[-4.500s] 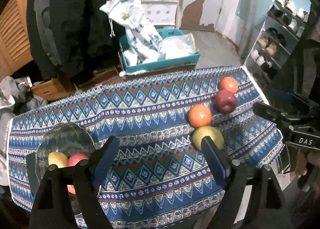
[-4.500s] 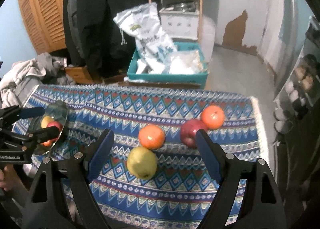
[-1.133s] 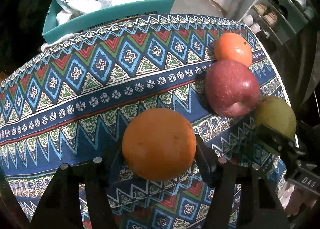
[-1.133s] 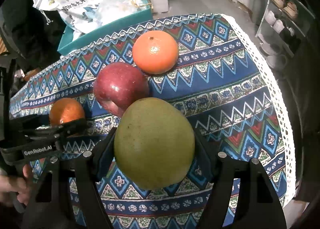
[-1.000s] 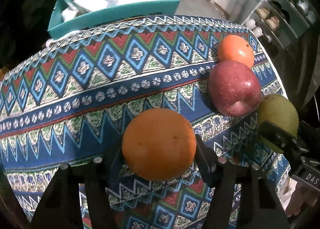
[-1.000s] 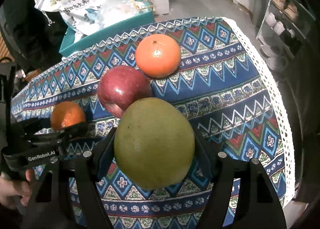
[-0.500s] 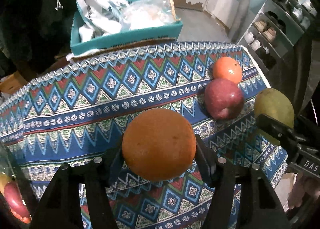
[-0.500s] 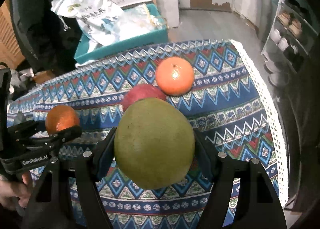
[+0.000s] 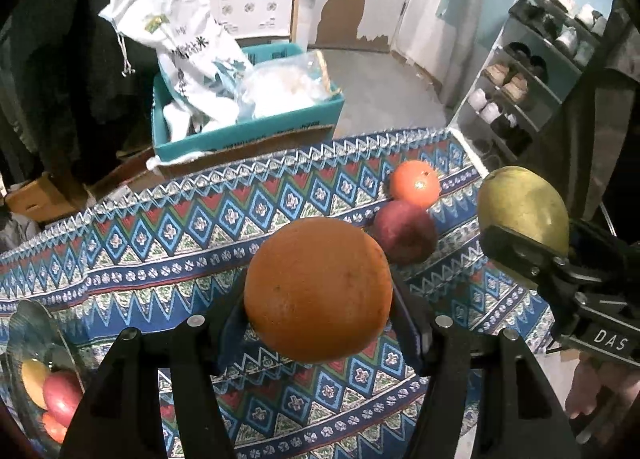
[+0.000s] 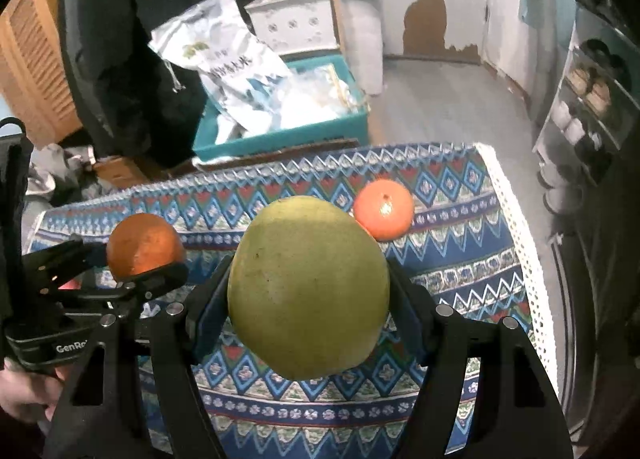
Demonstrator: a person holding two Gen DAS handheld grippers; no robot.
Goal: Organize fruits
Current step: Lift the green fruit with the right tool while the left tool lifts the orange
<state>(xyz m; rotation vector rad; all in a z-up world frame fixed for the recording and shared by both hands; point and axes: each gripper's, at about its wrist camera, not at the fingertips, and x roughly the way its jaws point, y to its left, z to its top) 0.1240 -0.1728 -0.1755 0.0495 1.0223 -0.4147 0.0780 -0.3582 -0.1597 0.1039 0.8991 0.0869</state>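
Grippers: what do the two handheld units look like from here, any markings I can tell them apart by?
Both are matte black plastic two-finger tools with blue pads and silver screw heads. The left gripper has white "GenRo..." lettering on its body, cut off, as seen in the right wrist view. The right gripper has white "DAS" lettering in the left wrist view. No cables or sleeves visible.

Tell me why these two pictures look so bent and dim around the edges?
Left wrist view: a fisheye lens bows the patterned tablecloth and blackens the corners; the held orange looms large, and a small glare spot sits on the far orange. Right wrist view: same curving, dim room, the teal box slightly blurred behind the sharp green fruit.
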